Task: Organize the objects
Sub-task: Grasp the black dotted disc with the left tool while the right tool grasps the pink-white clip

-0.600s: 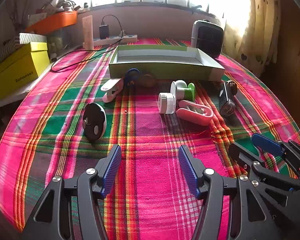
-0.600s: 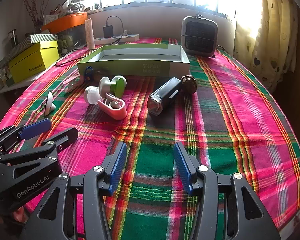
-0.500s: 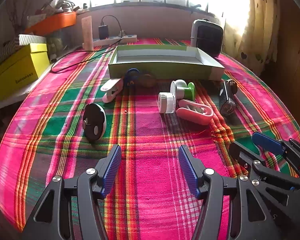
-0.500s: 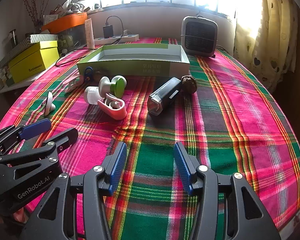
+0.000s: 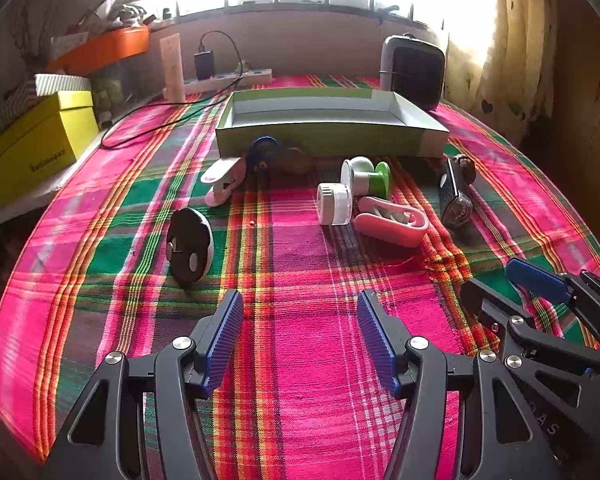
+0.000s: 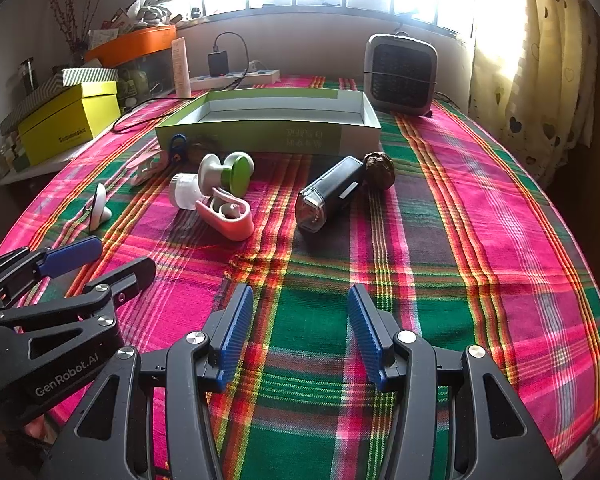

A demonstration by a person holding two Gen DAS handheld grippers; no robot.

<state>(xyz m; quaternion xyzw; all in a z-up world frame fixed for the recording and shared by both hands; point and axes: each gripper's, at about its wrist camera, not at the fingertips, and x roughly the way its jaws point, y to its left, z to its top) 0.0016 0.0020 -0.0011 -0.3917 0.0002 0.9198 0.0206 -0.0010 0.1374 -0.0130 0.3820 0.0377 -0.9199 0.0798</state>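
Note:
An empty green box tray (image 5: 332, 140) (image 6: 236, 138) stands far on the plaid cloth. In front of it lie a pink clip case (image 5: 392, 222) (image 6: 226, 218), a white round jar (image 5: 334, 209) (image 6: 185, 191), a green-and-white spool (image 5: 370, 178) (image 6: 228, 172), a black torch (image 5: 454, 196) (image 6: 330, 192), a walnut (image 6: 378, 165), a black-and-white disc (image 5: 188, 246), a pink clip (image 5: 224, 180) and a blue ring (image 5: 262, 150). My left gripper (image 5: 300, 344) and right gripper (image 6: 300, 336) are open, empty, near the table's front.
A yellow box (image 5: 32, 148) and an orange tray (image 5: 100, 48) sit at the left. A small grey fan heater (image 6: 400, 74) stands behind the tray, a power strip with a charger (image 6: 236, 76) by the wall. A curtain (image 6: 540, 60) hangs at the right.

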